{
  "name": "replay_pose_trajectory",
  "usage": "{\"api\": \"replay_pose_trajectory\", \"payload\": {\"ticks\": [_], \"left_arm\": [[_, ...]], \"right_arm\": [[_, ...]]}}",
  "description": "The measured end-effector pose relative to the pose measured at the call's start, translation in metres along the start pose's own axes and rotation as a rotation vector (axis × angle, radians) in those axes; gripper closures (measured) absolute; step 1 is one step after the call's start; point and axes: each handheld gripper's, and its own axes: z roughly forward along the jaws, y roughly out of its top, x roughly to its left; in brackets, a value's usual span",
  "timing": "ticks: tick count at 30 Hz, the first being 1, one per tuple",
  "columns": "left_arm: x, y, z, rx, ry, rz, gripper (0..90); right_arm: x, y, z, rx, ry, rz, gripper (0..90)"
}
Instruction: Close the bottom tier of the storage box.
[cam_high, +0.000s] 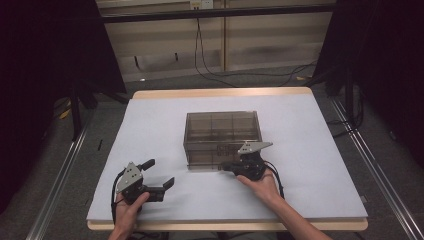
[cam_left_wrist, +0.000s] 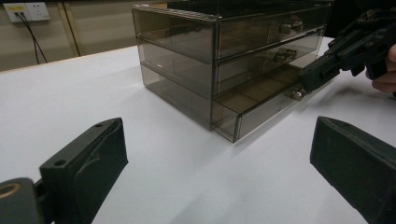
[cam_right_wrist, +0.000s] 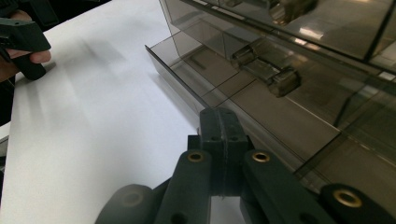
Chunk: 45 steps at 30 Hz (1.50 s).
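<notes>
The drawer box (cam_high: 222, 136) is smoky, see-through plastic — glossy, catching reflections — with small shiny metal-looking knobs (cam_left_wrist: 286, 27). The table (cam_high: 220, 93) shows pale wood at its edge under a smooth matt white sheet (cam_high: 150, 135). The gripper jaws look matt black — faintly scuffed.

Grey carpeted floor (cam_high: 165, 82) surrounds the white-topped wooden table (cam_high: 150, 130); black cables (cam_high: 210, 70) lie beyond it, below the beige panelled wall (cam_high: 270, 40).
</notes>
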Motion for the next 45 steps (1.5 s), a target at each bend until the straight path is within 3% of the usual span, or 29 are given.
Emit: {"api": "replay_pose_trajectory", "payload": {"ticks": [12, 17, 45], "left_arm": [[0.0009, 0.0001, -0.0004, 0.004, -0.004, 0.006, 3.8], [0.0001, 0.0001, 0.0003, 0.003, 0.001, -0.002, 3.8], [0.0003, 0.0001, 0.0003, 0.003, -0.001, -0.002, 3.9]], "right_arm": [[-0.0005, -0.0008, -0.0045, 0.005, 0.010, 0.009, 90.0], [0.0021, -0.0064, -0.0047, 0.035, 0.016, -0.004, 90.0], [-0.0032, -0.0062, -0.0020, 0.030, -0.020, 0.000, 90.0]]}}
